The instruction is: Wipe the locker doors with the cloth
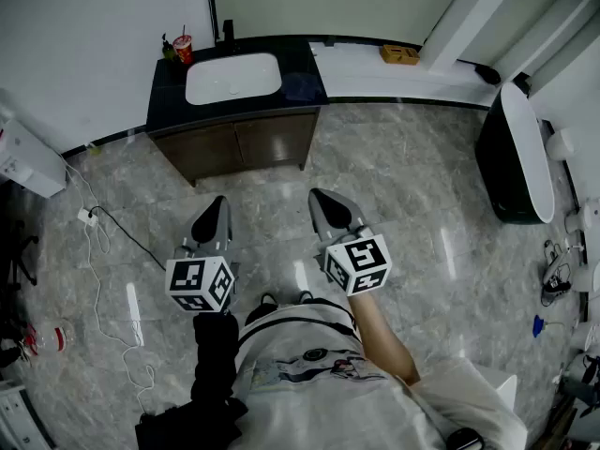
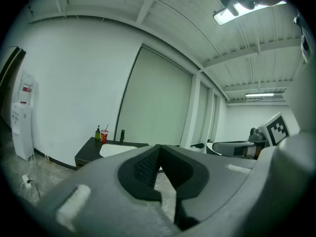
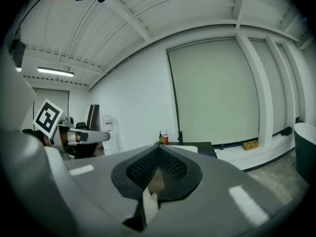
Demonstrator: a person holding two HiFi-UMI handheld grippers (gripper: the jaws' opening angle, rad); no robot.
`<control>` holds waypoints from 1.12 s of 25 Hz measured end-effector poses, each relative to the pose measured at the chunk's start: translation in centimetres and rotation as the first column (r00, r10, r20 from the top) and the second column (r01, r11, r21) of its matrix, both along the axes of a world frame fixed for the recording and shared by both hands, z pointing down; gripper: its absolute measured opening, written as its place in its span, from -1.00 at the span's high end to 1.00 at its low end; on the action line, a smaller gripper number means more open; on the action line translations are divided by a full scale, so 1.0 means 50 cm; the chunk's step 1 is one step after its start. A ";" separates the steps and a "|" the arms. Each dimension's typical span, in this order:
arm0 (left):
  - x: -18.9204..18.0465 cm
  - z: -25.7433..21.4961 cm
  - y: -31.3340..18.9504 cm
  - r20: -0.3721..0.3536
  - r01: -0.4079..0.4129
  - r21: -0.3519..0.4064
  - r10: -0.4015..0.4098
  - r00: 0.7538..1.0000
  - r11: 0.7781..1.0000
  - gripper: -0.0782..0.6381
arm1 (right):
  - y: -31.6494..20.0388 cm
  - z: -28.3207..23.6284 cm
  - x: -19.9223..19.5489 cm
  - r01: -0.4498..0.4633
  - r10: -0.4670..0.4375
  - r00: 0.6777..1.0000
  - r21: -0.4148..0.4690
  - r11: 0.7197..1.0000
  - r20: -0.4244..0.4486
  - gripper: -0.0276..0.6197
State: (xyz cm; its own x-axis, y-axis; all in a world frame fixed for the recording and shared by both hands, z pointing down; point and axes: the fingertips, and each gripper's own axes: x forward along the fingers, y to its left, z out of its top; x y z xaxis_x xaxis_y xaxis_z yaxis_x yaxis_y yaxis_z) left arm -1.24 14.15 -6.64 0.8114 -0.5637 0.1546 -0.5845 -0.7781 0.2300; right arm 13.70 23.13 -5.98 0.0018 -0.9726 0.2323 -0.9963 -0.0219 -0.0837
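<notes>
No cloth and no locker doors show in any view. In the head view my left gripper (image 1: 217,206) and right gripper (image 1: 323,201) are held side by side over the marble floor, both aimed toward a dark vanity with a white sink (image 1: 232,78). The left gripper (image 2: 158,150) has its jaws meeting at the tip with nothing between them. In its own view the right gripper (image 3: 158,150) is likewise shut and empty. Each carries its marker cube close to the person's body.
A red cup (image 1: 183,48) and a green bottle (image 1: 169,49) stand on the vanity's back left corner. A white water dispenser (image 1: 23,157) stands at the left, with a cable (image 1: 94,242) trailing on the floor. A dark tub-shaped unit (image 1: 516,153) is at the right, a yellow box (image 1: 400,54) on the ledge.
</notes>
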 end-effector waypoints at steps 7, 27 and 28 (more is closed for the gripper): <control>-0.034 0.008 -0.028 0.003 -0.007 -0.005 0.007 1.000 1.000 0.78 | -0.022 0.009 -0.033 -0.010 0.010 1.000 -0.011 1.000 -0.002 0.91; -0.039 0.106 -0.194 0.065 0.066 -0.076 -0.061 0.996 0.995 0.78 | -0.181 0.161 0.062 -0.051 0.067 0.987 -0.107 0.993 0.148 0.90; -0.032 0.117 -0.215 0.076 0.084 -0.078 -0.078 0.994 0.993 0.78 | -0.208 0.180 0.077 -0.042 0.060 0.985 -0.117 0.992 0.159 0.90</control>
